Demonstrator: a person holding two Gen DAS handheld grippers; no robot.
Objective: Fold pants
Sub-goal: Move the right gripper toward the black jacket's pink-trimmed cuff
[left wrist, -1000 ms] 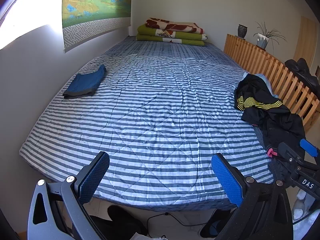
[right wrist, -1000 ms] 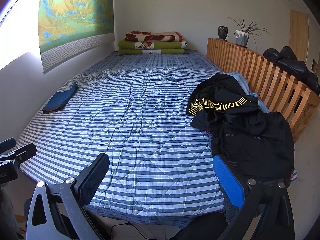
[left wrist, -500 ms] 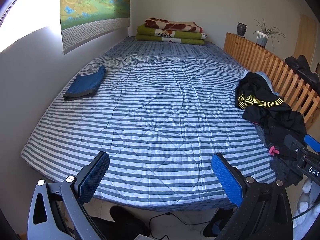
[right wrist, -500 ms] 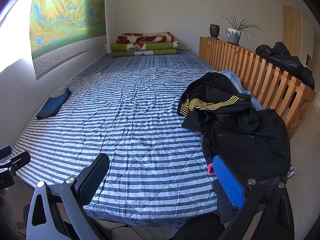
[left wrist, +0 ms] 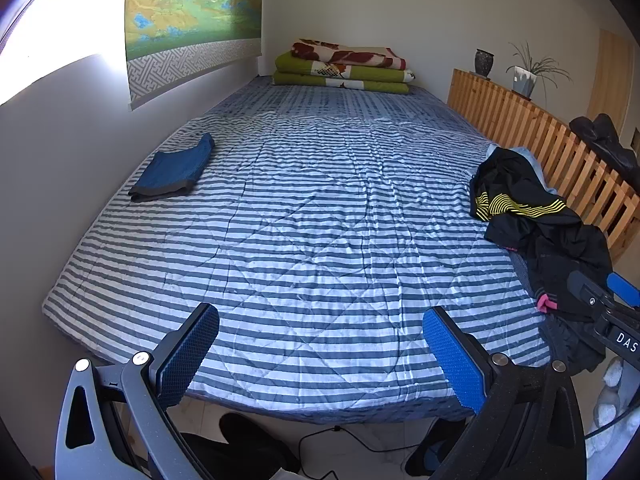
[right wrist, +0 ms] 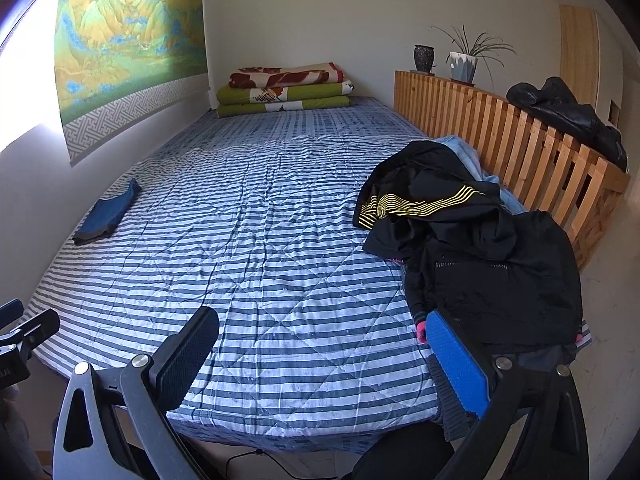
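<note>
A black clothes heap (right wrist: 480,248) lies at the bed's (left wrist: 312,220) right edge, near the front corner. A folded blue garment (left wrist: 176,170) sits by the left edge. Left gripper (left wrist: 320,356) and right gripper (right wrist: 320,356) hover spread wide, empty, at the front edge.

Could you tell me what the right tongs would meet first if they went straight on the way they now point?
Most likely the striped quilt: the open right tongs aim over its near edge. The black clothes lie just right of that line, by the right finger. Depth is unclear.
</note>
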